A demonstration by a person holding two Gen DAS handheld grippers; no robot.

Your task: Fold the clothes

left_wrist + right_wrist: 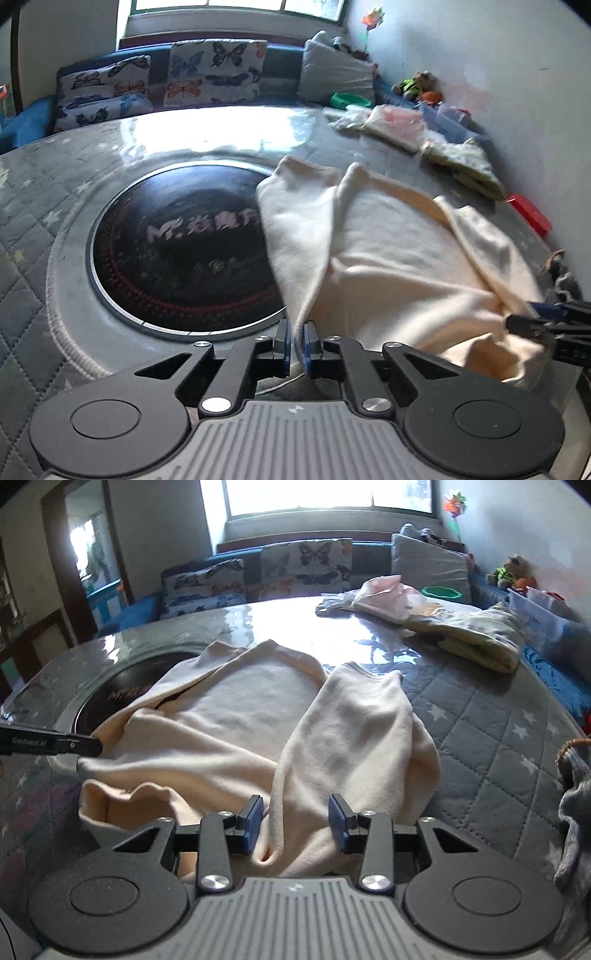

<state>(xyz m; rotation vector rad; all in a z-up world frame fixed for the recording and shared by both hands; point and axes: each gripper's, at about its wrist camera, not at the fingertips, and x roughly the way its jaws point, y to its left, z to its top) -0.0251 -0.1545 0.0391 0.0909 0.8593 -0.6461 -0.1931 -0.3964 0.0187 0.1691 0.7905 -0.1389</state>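
Observation:
A cream garment (399, 251) lies crumpled on the quilted grey table cover, partly over the black round hob; it also shows in the right wrist view (258, 716). My left gripper (296, 343) is shut on an edge of the cream garment. It shows from the side in the right wrist view (88, 746). My right gripper (295, 821) is open, its blue pads on either side of a fold of the garment. It appears at the right edge of the left wrist view (524, 317).
A black round hob (181, 251) is set in the table. Folded clothes (480, 638) and a pink garment (384, 594) lie at the far right. A red box (530, 216) sits at the table's right edge. A grey knitted item (576, 797) hangs at the right. Butterfly cushions (214, 74) line the sofa behind.

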